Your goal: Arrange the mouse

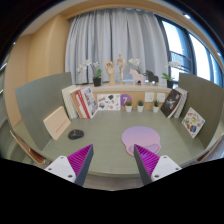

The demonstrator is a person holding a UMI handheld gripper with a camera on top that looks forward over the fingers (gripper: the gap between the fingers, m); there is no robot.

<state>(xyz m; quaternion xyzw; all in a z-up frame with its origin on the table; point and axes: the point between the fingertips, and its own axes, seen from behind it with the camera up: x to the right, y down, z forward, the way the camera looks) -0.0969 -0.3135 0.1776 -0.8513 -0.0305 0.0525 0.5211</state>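
A small dark mouse (pixel 76 134) lies on the grey-green table (pixel 105 145) at the far left, near a leaning tan board. A round pink mouse mat (pixel 142 138) lies on the table ahead of my right finger. My gripper (pixel 113 160) is open and empty, its magenta pads (pixel 82 160) wide apart, held above the table's near edge. The mouse is well beyond and to the left of my left finger.
Books and picture cards (pixel 95 101) stand along the back of the table, with more cards (pixel 192 122) at the right. A tan board (pixel 56 122) leans at the left. Plants (pixel 97 77) stand before a curtained window. Chair backs (pixel 25 148) show at both sides.
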